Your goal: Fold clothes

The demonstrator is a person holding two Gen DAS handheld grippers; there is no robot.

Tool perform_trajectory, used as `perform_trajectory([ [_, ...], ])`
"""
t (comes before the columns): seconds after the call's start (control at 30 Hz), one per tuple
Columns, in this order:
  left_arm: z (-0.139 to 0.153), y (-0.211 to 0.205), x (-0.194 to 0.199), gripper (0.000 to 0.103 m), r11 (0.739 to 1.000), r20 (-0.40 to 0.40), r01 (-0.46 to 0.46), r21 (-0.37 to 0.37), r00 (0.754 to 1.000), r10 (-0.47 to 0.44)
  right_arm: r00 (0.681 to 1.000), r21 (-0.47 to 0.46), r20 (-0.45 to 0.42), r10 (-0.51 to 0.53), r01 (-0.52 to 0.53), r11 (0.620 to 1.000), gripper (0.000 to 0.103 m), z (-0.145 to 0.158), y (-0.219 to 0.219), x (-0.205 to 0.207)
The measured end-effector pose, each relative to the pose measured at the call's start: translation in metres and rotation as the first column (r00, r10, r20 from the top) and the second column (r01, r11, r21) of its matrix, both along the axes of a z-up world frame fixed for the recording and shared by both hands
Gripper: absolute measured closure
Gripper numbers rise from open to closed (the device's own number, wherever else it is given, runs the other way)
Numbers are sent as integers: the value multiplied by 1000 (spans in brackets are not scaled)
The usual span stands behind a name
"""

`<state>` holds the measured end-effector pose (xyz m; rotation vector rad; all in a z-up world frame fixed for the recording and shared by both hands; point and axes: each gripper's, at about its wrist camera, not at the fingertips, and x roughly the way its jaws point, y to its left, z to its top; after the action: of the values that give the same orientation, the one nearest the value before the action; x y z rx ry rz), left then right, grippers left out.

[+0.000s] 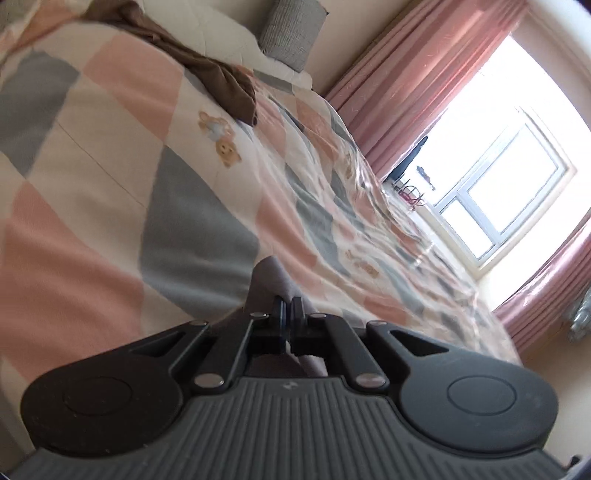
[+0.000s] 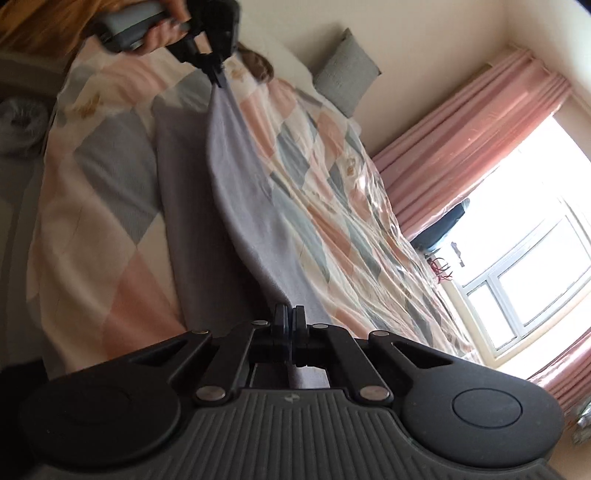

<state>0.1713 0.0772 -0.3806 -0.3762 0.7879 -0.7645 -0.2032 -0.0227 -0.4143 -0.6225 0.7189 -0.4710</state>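
A grey-lilac garment [image 2: 236, 192] hangs stretched between my two grippers above the checked bed quilt [image 2: 110, 206]. My right gripper [image 2: 290, 314] is shut on one end of it. My left gripper [image 2: 221, 82], seen in the right wrist view at the top, is shut on the other end. In the left wrist view my left gripper [image 1: 287, 304] is shut on a corner of the garment [image 1: 269, 277]. A brown garment [image 1: 207, 70] lies crumpled on the quilt near the pillows.
The bed quilt [image 1: 110, 155] has pink, grey and cream checks. A grey pillow [image 1: 291, 33] and a white pillow [image 1: 207, 33] lie at the headboard. Pink curtains [image 2: 461, 140] frame a bright window [image 2: 535, 277] beyond the bed.
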Motion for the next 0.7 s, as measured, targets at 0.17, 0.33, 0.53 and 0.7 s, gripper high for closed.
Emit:
perform_trajectory([
  [0.17,-52,12,4,103,998,-106,-10,63,994,17,991,51,-125,53,-47,998,103,-22,9,4],
  [0.33,-43,23,-4,103,999,-62,-27,24,998,28,996,53,-83,39,-35,998,103,-13,11,0],
  [0.53,-44,23,-13,103,997,-5,-14,79,1000,14,996,90,-91,23,-15,996,103,-14,5,0],
  [0.7,-51,30,-14,103,994,-7,-32,109,999,33,990,97,-138,26,-12,995,103,-29,12,0],
])
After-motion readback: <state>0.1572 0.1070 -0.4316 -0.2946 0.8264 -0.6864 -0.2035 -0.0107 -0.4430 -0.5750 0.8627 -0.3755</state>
